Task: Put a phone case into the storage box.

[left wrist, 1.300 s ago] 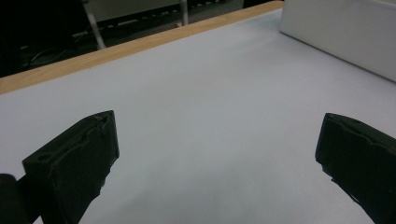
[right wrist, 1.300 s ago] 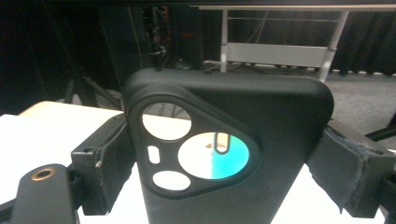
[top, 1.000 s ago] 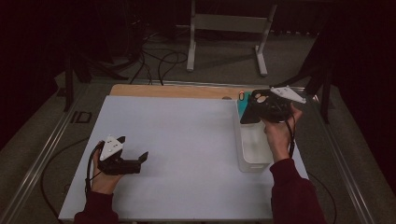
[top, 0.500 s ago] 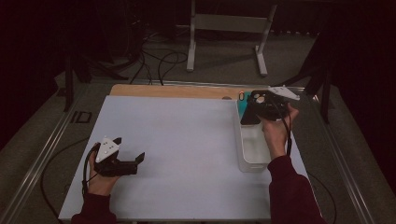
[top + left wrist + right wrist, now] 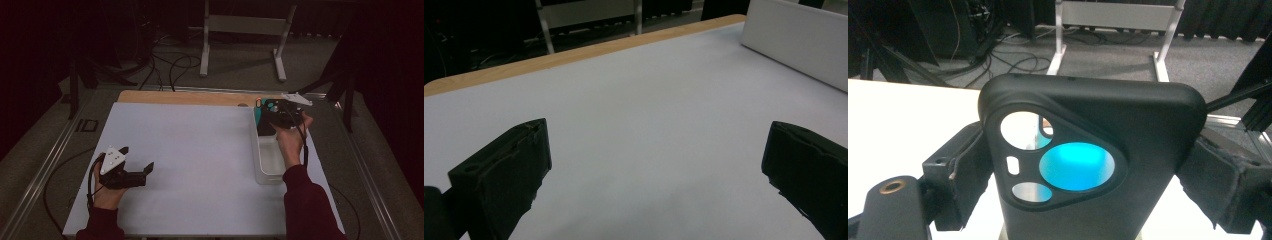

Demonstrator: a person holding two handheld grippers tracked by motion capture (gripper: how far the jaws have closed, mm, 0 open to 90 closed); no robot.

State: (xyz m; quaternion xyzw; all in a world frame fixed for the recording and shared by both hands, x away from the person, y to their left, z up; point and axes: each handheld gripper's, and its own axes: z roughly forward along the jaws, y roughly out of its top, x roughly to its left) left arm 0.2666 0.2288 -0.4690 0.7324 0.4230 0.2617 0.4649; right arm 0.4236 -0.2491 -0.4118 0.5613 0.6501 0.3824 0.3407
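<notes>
While clamped upright, phone case (image 5: 1098, 165), camera cutouts uppermost

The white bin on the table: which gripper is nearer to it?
Right. The right gripper holds a black phone case above the white bin; the left gripper is far across the table.

High view: dim overall. The white bench (image 5: 200, 165) is the brightest area; the floor and surroundings fall to near black at the left, right and far edges. Shadows on the bench are faint and soft, and detail is grainy.

Left gripper view: even, cool light on the bench, no glare; the near black jaws are soft in focus.

Right gripper view: the bench is overexposed at left. The black phone case (image 5: 1093, 165) is sharp, with dull sheen; the jaws beside it are slightly blurred.
</notes>
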